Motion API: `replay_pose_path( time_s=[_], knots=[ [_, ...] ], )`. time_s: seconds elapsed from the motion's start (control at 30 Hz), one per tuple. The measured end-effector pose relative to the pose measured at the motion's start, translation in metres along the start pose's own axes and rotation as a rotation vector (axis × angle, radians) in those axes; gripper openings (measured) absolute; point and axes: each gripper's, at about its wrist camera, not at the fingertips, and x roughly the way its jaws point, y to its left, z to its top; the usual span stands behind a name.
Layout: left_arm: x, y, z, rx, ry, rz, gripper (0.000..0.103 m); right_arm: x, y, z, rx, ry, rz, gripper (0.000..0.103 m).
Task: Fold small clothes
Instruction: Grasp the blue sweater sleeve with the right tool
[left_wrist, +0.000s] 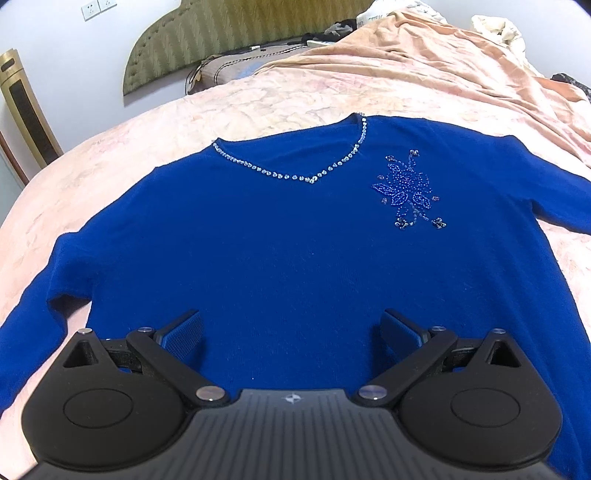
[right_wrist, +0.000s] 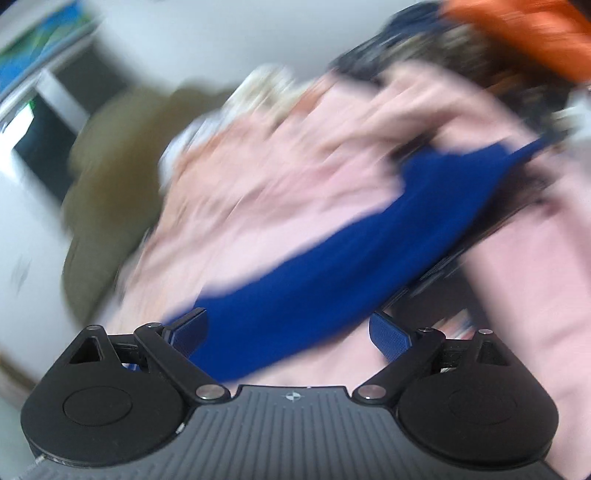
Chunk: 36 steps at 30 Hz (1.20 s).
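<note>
Blue V-neck sweater (left_wrist: 280, 251) lies flat, front up, on the bed (left_wrist: 258, 99), over a pink quilted bedspread; neckline toward the headboard (left_wrist: 221, 33), hem nearest the left tool (left_wrist: 291, 332). Rhinestone trim (left_wrist: 295, 177) rims the neckline; beaded flower motif (left_wrist: 406, 192) sits just beside it on the chest. Both sleeves spread outward from the body. Left tool hangs over the lower body of the sweater, jaws apart, nothing held. Right wrist view heavily blurred: right tool (right_wrist: 291, 332) with jaws apart, a blue sleeve (right_wrist: 332, 258) running away from between the fingers across the bedspread; whether a pad touches the knit cannot be told. Rumpled peach blanket (left_wrist: 443, 55) heaped beyond the sweater, near the headboard. Judgement: fine knit, light, soft, limp; will drape and stretch if lifted by one point, and drag slightly on the bedspread. Beadwork could snag or shed, so keep pads off the neckline and motif. Best holds: the sleeve cuff or shoulder seam, then the hem corners.
</note>
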Motion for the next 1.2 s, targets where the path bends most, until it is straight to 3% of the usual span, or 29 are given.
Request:
replay_pose_path(
  time_s=[0.2,0.47,0.53,0.57,0.63,0.67,0.7,0.97,1.07,1.2],
  knots=[
    [0.005,-0.006,-0.001,0.012,0.021,-0.009,0.103,-0.01,-0.073,0.044,0.19,-0.111,-0.06,0.084],
    [0.0,-0.007,-0.002,0.033,0.011,0.01,0.103,0.024,-0.088,0.057,0.205,-0.091,-0.048,0.077],
    [0.0,-0.005,-0.001,0.024,0.015,0.014,0.103,0.03,-0.09,0.062,0.204,-0.087,-0.049,0.068],
    [0.0,-0.003,-0.001,0.021,0.017,0.015,0.103,0.034,-0.09,0.064,0.206,-0.085,-0.051,0.059],
    [-0.001,0.0,-0.001,0.015,0.016,0.017,0.103,0.034,-0.088,0.067,0.199,-0.092,-0.064,0.037],
    [-0.001,0.002,-0.001,0.013,0.015,0.018,0.103,0.033,-0.086,0.068,0.193,-0.095,-0.079,0.018],
    [-0.002,0.004,-0.001,0.009,0.013,0.019,0.103,0.032,-0.084,0.069,0.184,-0.096,-0.093,0.008],
    [-0.006,0.026,-0.004,-0.043,0.006,0.014,0.103,0.025,-0.036,0.086,0.043,-0.141,-0.093,0.007],
    [-0.007,0.037,-0.007,-0.069,0.006,0.021,0.103,0.026,0.008,0.082,-0.062,-0.143,-0.039,0.007],
    [-0.008,0.051,-0.011,-0.096,0.01,0.027,0.103,0.036,0.086,0.05,-0.275,-0.104,0.063,0.007]
  ],
)
